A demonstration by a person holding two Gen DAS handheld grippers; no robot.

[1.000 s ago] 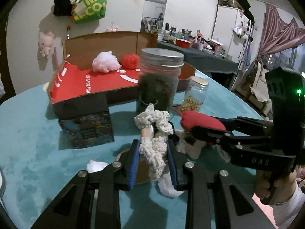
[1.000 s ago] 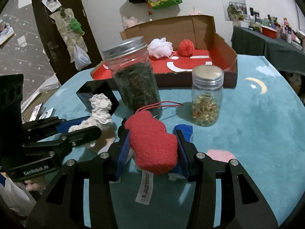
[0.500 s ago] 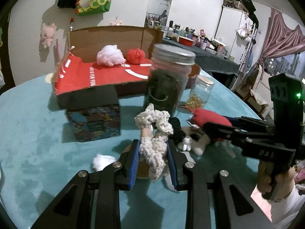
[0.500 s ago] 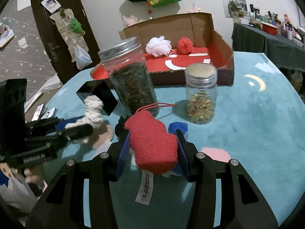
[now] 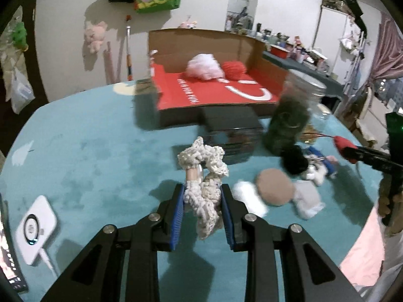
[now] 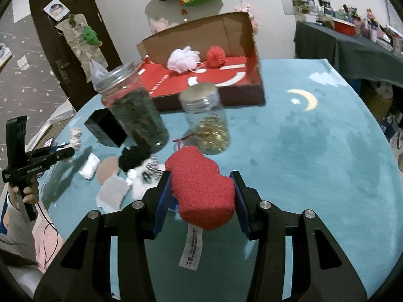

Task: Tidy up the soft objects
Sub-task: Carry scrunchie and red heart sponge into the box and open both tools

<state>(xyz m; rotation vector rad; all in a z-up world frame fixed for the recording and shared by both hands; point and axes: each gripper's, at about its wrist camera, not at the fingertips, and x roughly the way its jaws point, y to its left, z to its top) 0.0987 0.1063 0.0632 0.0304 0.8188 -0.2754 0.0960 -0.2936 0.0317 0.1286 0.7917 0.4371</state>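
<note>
Transfer step: my left gripper [image 5: 202, 202] pinches the cream crochet piece [image 5: 203, 176] and my right gripper [image 6: 200, 196] clamps the red plush [image 6: 200, 188], both raised above the teal table [image 6: 314, 151]. Next, by my judgement: carry both over the jars into the cardboard box [image 6: 241, 30] (already holding a white pouf [image 6: 183, 59] and red ball [image 6: 216, 56]).

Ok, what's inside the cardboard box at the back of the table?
In the cardboard box, a white mesh pouf and a red yarn ball lie on its red floor near the back wall. Whatever is behind them is hidden.
</note>
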